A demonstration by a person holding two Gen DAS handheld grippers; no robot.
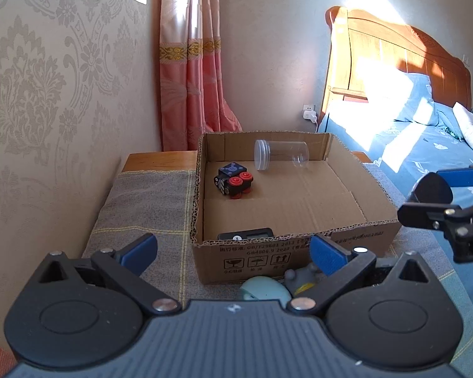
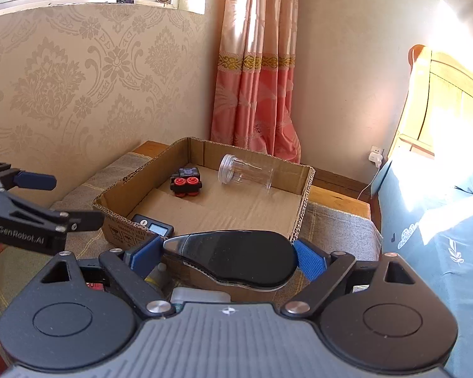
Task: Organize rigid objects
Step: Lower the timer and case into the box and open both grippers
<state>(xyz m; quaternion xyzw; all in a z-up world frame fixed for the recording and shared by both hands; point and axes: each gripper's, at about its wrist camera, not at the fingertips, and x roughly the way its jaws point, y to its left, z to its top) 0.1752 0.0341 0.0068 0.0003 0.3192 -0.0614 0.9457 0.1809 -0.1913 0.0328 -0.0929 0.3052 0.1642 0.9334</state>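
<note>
An open cardboard box [image 1: 299, 252] [image 2: 306, 195] stands on a cloth-covered table. In it lie a black toy with red wheels [image 1: 235, 181] [image 2: 186, 184], a clear plastic jar [image 1: 280, 154] [image 2: 246, 173] on its side and a small black digital device [image 1: 246, 234] [image 2: 154, 226]. My right gripper [image 2: 227, 256] is shut on a black computer mouse [image 2: 236, 256] [image 1: 433, 187], held in front of the box's near right corner. My left gripper [image 1: 233, 253] is open and empty, in front of the box's near wall.
A pale blue round object [image 1: 265, 289] and a grey figure [image 1: 299, 277] lie on the grey checked cloth [image 1: 142, 208] below my left gripper. A white item [image 2: 198, 294] lies below my right gripper. A bed [image 1: 425, 145] stands at the right, a wallpapered wall at the left.
</note>
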